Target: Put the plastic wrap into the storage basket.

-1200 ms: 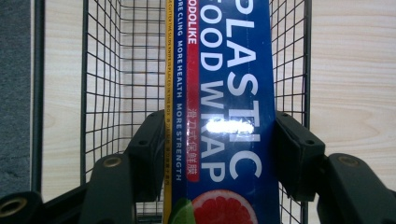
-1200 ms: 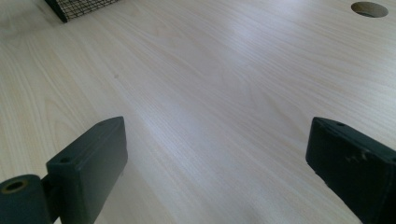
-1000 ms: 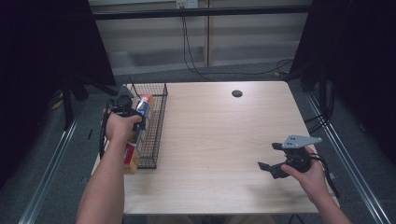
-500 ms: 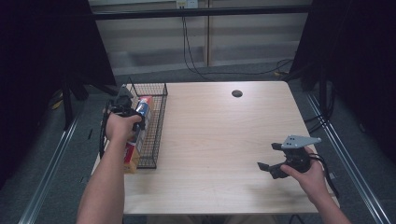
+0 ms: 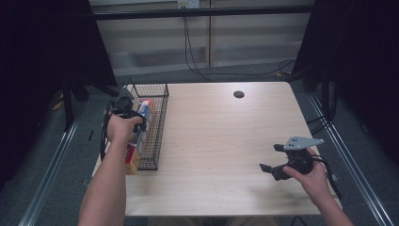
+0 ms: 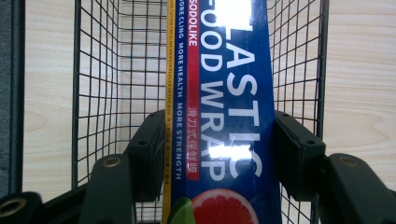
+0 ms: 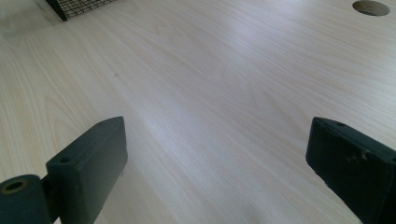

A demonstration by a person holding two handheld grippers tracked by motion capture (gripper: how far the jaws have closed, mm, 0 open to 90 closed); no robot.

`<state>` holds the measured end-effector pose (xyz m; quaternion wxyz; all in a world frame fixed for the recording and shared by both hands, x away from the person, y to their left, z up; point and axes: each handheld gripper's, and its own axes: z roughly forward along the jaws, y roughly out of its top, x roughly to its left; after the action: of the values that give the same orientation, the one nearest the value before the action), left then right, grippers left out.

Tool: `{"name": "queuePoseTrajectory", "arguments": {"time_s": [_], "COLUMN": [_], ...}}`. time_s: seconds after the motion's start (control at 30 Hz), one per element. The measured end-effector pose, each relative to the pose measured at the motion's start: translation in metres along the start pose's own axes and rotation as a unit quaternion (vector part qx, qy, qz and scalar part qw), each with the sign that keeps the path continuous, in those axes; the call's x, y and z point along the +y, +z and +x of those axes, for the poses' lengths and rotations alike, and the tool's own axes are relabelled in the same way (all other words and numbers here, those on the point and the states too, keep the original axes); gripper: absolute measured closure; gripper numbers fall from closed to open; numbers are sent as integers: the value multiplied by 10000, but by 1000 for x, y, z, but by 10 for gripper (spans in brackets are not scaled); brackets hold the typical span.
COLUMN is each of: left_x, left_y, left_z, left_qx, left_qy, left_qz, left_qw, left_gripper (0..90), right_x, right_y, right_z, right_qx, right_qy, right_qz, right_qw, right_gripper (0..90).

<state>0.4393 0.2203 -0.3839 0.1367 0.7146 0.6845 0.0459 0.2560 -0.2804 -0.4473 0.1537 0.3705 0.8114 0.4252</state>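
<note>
Nothing moves since the earlier look: left tongs (image 6: 219,154) stay clenched on the plastic wrap box (image 6: 224,93) over the wire basket (image 5: 160,122) at nine o'clock, right tongs (image 7: 219,163) wide apart over the tabletop (image 5: 226,141), so placing seems paused.

Wire basket (image 5: 157,127) walls hem the plastic wrap box (image 6: 224,107); table (image 5: 226,141) beyond seems open.

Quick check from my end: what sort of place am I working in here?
Most likely a lab or test bench, not a home: a bare wooden table with a cable hole, dark curtains at the sides, and loose cables running down the wall behind.
</note>
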Motion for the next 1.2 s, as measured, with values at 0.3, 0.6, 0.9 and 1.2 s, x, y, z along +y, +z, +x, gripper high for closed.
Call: {"name": "queuePoseTrajectory", "arguments": {"time_s": [0.3, 0.6, 0.9, 1.2], "left_x": [0, 0, -1, -1], "left_y": [3, 5, 6, 6], "left_z": [0, 1, 0, 0], "left_qx": [1, 33, 66, 54], "left_qy": [-24, -53, -147, -72], "left_qz": [41, 43, 9, 14], "left_qw": [10000, 10000, 9999, 10000], "left_gripper": [427, 425, 422, 413], "right_x": [0, 1, 1, 2], "right_y": [1, 1, 1, 1], "right_z": [0, 0, 1, 1], "right_qx": [13, 16, 14, 18], "right_qy": [6, -10, -14, -20], "right_qz": [2, 4, -2, -7], "right_qw": [10000, 10000, 10000, 10000], "right_gripper": [50, 50, 50, 50]}}
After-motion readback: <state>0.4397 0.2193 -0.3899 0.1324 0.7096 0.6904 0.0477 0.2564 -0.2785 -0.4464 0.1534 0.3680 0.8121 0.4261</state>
